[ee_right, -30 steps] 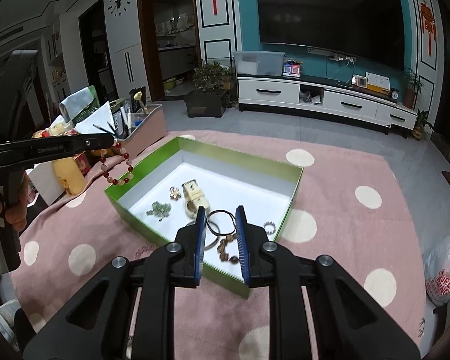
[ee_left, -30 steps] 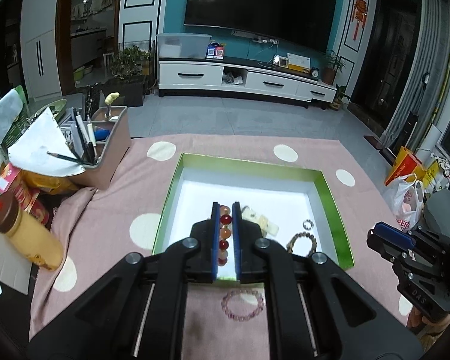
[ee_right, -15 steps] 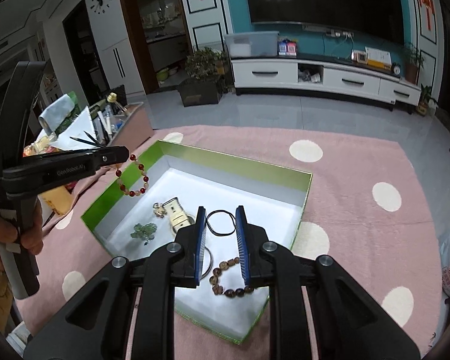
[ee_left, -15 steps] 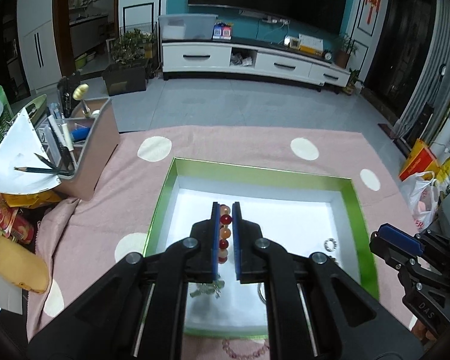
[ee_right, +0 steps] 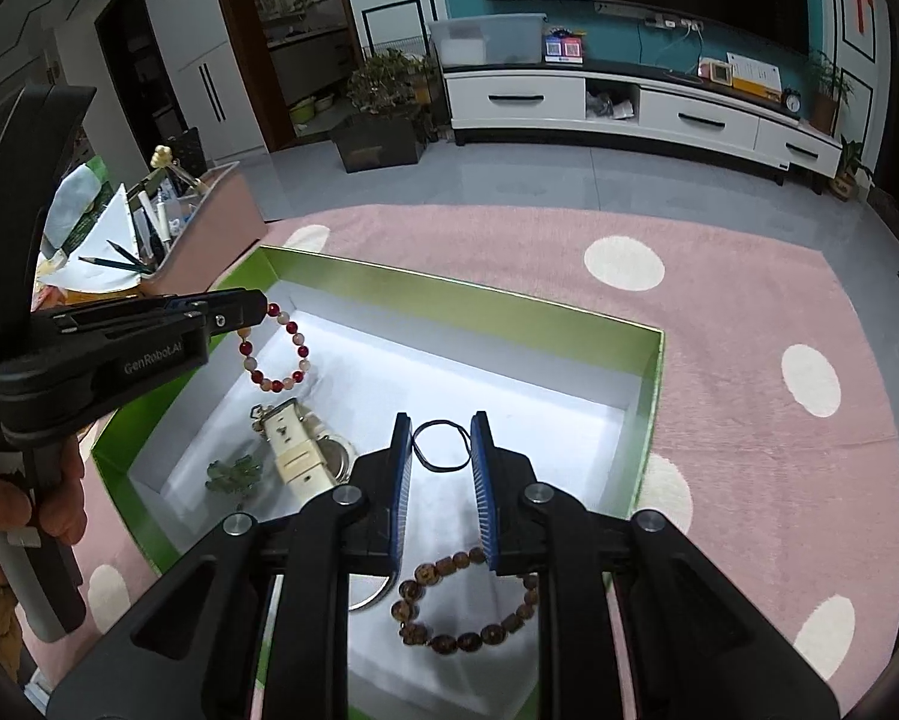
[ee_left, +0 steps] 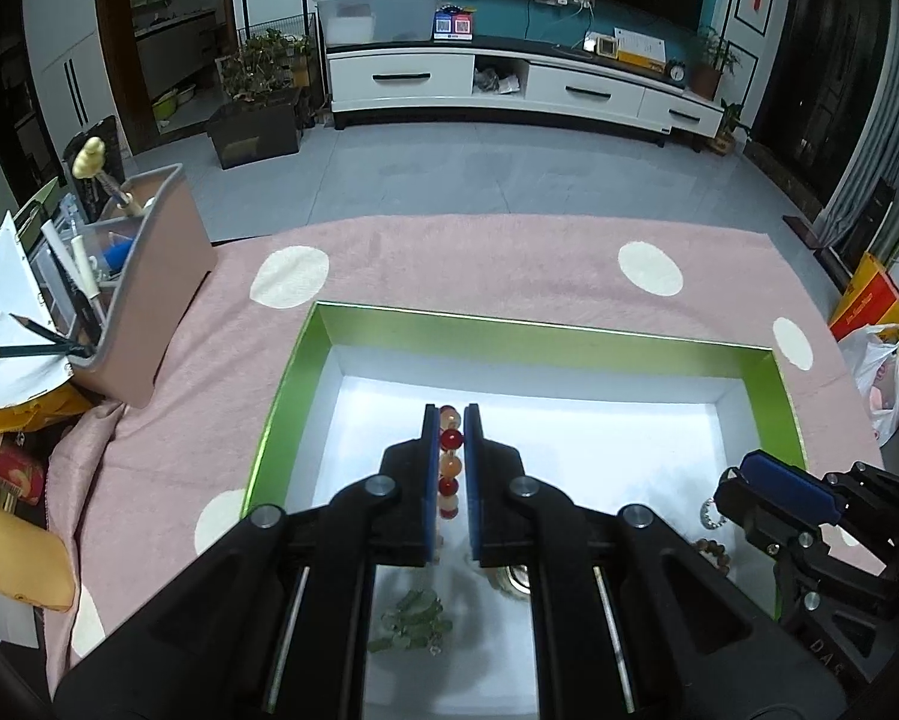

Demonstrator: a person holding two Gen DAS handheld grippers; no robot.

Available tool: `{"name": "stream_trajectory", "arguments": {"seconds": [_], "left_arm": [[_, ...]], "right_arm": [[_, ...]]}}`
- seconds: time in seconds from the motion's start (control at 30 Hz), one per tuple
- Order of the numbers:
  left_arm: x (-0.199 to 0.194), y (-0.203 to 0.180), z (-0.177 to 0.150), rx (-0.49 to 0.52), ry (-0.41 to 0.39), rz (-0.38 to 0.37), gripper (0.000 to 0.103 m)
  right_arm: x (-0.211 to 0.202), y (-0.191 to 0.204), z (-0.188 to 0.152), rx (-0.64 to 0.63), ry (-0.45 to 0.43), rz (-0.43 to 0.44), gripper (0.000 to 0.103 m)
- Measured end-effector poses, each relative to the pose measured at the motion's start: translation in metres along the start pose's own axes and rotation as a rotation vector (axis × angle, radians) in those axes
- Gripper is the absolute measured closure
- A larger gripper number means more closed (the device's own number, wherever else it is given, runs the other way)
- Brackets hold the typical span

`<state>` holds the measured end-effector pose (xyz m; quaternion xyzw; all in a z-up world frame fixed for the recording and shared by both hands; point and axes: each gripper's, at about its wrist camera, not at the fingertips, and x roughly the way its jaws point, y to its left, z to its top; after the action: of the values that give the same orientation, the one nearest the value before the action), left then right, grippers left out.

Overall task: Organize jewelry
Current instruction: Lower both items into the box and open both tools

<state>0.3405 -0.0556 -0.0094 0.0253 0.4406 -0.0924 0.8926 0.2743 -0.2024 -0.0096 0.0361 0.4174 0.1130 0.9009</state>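
A green box (ee_left: 539, 330) with a white floor lies on the pink dotted cloth. My left gripper (ee_left: 451, 414) is shut on a red and peach bead bracelet (ee_left: 451, 439). The bracelet (ee_right: 303, 351) hangs from the left gripper (ee_right: 257, 309) above the box's far left corner. My right gripper (ee_right: 441, 420) is shut on a thin black ring (ee_right: 442, 469) and hovers over the box's near right part; the right gripper (ee_left: 767, 474) also shows in the left wrist view. In the box lie a brown bead bracelet (ee_right: 467, 639), a green jade piece (ee_right: 233, 474) and a cream watch (ee_right: 293, 450).
A pink pen holder (ee_left: 149, 300) with pencils and papers stands left of the box. A yellow bottle (ee_left: 11, 564) lies at the cloth's left edge. A plastic bag (ee_left: 881, 372) sits off the right side. A person's hand (ee_right: 29, 510) grips the left handle.
Both grippers have moved forward and down over the box, each keeping its piece. The pink bracelet on the cloth in front of the box has dropped out of the left wrist view.
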Motion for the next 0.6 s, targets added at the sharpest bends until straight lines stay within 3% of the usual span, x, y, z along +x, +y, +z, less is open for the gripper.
{"name": "stream_trajectory", "arguments": {"seconds": [0.17, 0.23, 0.33, 0.6], "left_arm": [[0.012, -0.003, 0.0, 0.006, 0.018, 0.016, 0.095], [0.014, -0.001, 0.0, -0.001, 0.027, 0.004, 0.082], [0.01, 0.002, -0.001, -0.008, 0.015, 0.003, 0.072], [-0.017, 0.014, -0.005, -0.044, -0.025, -0.015, 0.054]], "right_arm": [[0.009, -0.002, 0.005, 0.013, 0.012, -0.005, 0.082], [0.01, -0.005, 0.005, 0.025, 0.011, -0.01, 0.076], [0.005, -0.012, 0.002, 0.045, -0.003, -0.01, 0.066], [-0.031, -0.035, -0.016, 0.125, -0.064, 0.017, 0.065]]}}
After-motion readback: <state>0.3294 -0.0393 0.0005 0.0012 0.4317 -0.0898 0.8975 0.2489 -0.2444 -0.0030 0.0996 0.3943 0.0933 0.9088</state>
